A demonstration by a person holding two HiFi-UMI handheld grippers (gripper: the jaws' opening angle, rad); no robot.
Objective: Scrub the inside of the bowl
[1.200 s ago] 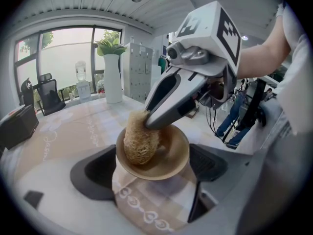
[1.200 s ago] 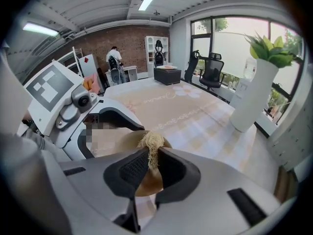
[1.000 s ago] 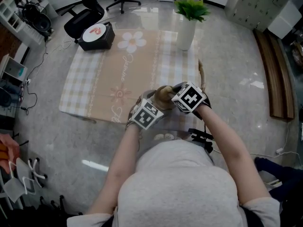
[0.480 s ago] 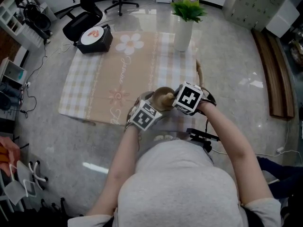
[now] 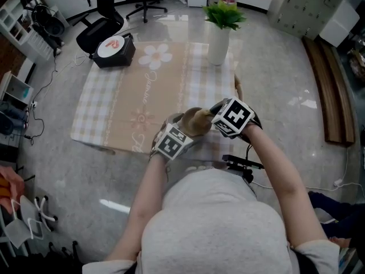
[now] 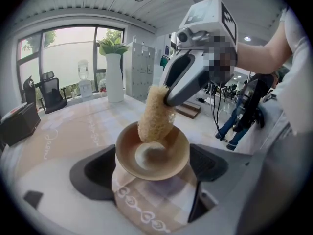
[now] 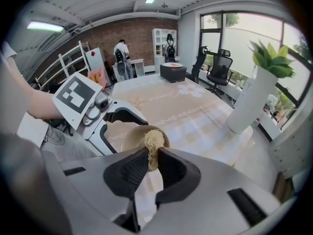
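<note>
A tan wooden bowl (image 6: 152,153) is held between the jaws of my left gripper (image 6: 152,166), tilted toward the camera above the tablecloth. A beige loofah scrubber (image 6: 155,114) reaches down into the bowl and touches its inner wall. My right gripper (image 7: 152,163) is shut on that loofah (image 7: 154,146), with the bowl (image 7: 133,133) just beyond it. In the head view both grippers meet at the near table edge, left gripper (image 5: 173,141) and right gripper (image 5: 232,117), with the bowl (image 5: 197,121) between them.
A checked beige tablecloth (image 5: 142,90) covers the table. A white vase with a green plant (image 5: 219,36) stands at the far right. A black box with a white round top (image 5: 113,49) sits at the far left. Office chairs (image 5: 105,7) stand beyond.
The right gripper has shifted slightly right and lower with the loofah against the bowl. The left gripper and bowl stay almost where they were.
</note>
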